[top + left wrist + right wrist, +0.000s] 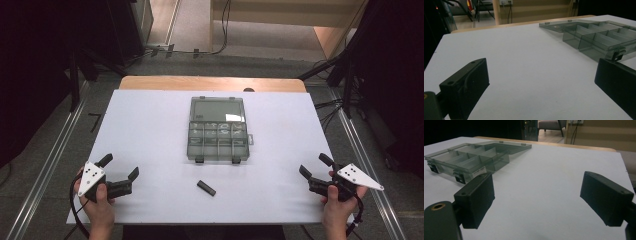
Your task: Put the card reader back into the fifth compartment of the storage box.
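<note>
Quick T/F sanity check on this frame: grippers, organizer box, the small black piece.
1. The clear grey plastic compartment box lies open, lid folded flat away from the person. True.
2. The small black rectangular block sits inside a compartment. False: it lies on the white table, nearer the person than the box.
3. The left gripper is open, fingers holding nothing. True.
4. The right gripper is clamped on the box latch. False: it is open, apart from the box.

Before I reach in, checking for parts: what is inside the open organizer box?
The organizer box shows empty divided compartments through its grey walls. Small pale glints in the middle row are too small to identify.
</note>
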The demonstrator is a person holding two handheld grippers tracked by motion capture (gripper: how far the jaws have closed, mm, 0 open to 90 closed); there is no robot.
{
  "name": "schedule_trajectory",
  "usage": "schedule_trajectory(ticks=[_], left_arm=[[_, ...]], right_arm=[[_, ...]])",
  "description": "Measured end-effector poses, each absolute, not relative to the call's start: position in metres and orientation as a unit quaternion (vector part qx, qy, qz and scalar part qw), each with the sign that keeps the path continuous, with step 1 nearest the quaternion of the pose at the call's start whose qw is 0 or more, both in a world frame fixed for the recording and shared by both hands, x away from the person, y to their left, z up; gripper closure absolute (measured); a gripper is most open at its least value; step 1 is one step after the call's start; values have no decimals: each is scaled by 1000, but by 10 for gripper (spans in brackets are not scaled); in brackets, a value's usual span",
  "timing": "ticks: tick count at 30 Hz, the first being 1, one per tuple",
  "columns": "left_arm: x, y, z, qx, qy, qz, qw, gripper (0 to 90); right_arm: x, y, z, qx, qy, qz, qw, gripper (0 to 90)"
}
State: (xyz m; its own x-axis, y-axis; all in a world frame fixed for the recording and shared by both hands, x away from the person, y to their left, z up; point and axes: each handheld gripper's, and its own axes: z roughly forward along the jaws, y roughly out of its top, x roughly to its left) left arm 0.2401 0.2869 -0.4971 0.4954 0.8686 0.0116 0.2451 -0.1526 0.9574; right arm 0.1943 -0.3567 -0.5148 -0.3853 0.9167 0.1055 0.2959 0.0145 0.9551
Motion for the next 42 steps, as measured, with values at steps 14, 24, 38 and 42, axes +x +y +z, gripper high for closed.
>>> schedule_trajectory(ticks=[14, 24, 38, 42], left_arm=[[238, 286, -497, 691, 402, 322, 506, 43], [237, 287, -497, 689, 402, 316, 514, 43], [238, 287, -497, 695, 393, 308, 517, 43], [238, 287, -497, 696, 392, 307, 517, 43]], right_arm=[[201, -340, -507, 451, 660, 538, 268, 104], [203, -314, -488, 420, 693, 523, 264, 104], [218, -283, -476, 387, 724, 521, 236, 104], [221, -277, -473, 384, 726, 521, 233, 104]])
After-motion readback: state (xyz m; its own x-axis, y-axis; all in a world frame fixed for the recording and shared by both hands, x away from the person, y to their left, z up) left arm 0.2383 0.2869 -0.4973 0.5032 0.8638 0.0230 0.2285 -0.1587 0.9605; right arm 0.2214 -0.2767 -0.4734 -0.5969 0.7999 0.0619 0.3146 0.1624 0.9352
